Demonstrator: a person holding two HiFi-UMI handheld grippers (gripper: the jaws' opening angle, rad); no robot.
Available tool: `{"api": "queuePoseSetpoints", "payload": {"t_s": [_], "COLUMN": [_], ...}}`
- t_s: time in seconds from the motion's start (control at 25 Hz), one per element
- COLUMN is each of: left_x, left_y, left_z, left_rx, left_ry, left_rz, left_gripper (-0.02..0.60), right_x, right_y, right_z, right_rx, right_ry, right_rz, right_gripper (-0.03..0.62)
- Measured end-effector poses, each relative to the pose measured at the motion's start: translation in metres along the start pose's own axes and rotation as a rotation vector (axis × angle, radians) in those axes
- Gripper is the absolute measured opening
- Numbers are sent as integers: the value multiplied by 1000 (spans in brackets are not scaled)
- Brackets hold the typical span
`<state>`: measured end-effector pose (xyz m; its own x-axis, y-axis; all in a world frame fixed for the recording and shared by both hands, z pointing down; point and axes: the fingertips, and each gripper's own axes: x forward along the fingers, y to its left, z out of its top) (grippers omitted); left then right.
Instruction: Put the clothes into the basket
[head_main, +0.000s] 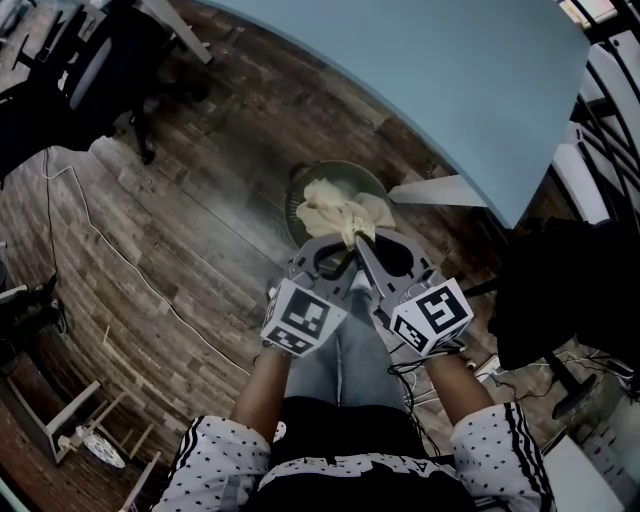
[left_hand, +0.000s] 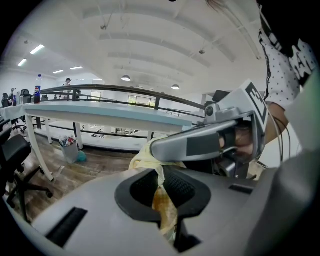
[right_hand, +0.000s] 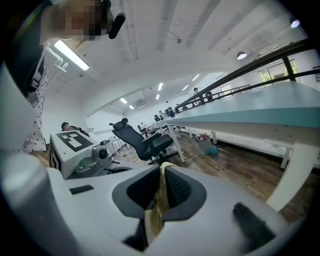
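Wood floor (head_main: 180, 230) spreads below me, with a pale blue table (head_main: 450, 80) just beyond the basket (head_main: 338, 166), which stands on the floor straight ahead of my knees. I hold one cream cloth (head_main: 340, 212) with both tools. My left gripper (head_main: 338, 256) is pinched nearly closed on a fold of it. My right gripper (head_main: 372, 256) is clamped on it too, with thin fabric running down between each pair of pads. The two sets of tips sit close side by side, so the cloth is gathered at one spot and hangs forward and down from them in a bunch. That bunch lies over the basket mouth, and I cannot tell whether its low end rests inside. What matters next, I judge, is that the basket is directly below and slightly ahead of the jaws, equally near to both hands. The cloth should drop in once both grips let go, provided no trailing edge drapes over the near rim.
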<state>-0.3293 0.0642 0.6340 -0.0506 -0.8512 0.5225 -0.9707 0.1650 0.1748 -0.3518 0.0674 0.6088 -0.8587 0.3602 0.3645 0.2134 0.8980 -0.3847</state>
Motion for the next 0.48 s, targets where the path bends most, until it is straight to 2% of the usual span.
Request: {"api": "queuePoseSetpoints", "payload": {"t_s": [0.48], "left_x": [13], "left_y": [-2], "left_z": [-21], "left_rx": [-20], "left_ry": [30], "left_rz": [-8], "left_gripper": [37], "right_x": [2], "right_y": [-9], "right_z": [-22], "right_rx": [25], "right_ry": [36], "right_rz": [-20], "right_gripper": [35]}}
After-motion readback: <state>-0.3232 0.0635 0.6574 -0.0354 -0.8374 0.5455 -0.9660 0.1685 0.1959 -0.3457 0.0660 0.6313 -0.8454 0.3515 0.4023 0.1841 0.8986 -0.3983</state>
